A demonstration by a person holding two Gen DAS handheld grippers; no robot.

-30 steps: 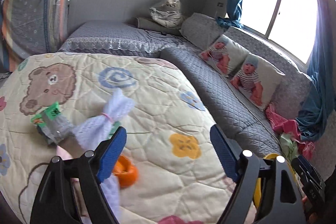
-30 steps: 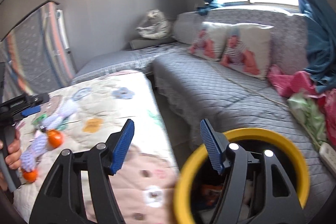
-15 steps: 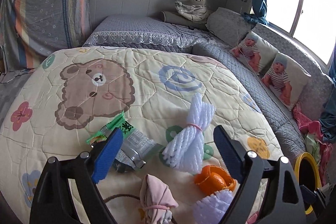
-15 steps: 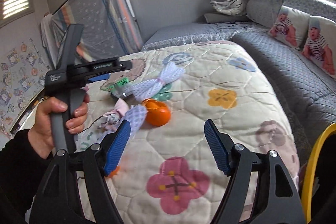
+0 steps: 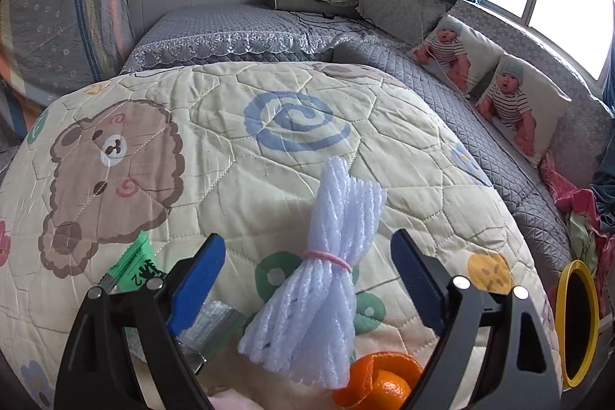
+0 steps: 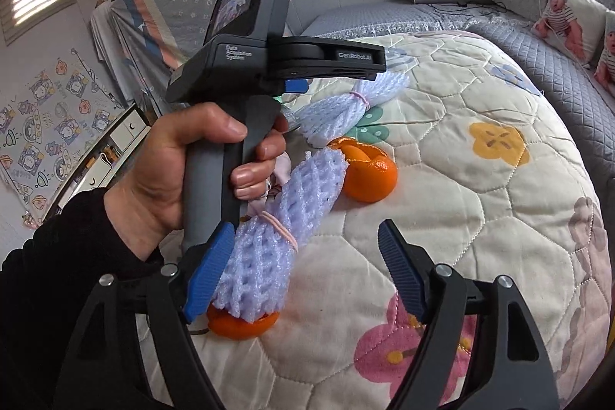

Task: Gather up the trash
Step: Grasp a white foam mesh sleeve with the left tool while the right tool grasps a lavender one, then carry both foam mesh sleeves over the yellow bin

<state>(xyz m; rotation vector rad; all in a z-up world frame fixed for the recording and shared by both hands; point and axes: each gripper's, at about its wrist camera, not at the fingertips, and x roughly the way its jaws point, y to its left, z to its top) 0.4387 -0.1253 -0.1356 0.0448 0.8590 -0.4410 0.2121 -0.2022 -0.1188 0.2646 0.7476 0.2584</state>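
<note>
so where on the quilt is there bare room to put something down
Free: the far stretch around the blue swirl and bear print, and the side by the yellow flower print toward the grey sofa. Crowded: the near corner, with foam net bundles, orange peel and a green wrapper.

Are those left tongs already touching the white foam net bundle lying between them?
Apart. The left wrist view shows the left tongs open, with quilt visible between each blue pad and the foam net bundle.
</note>
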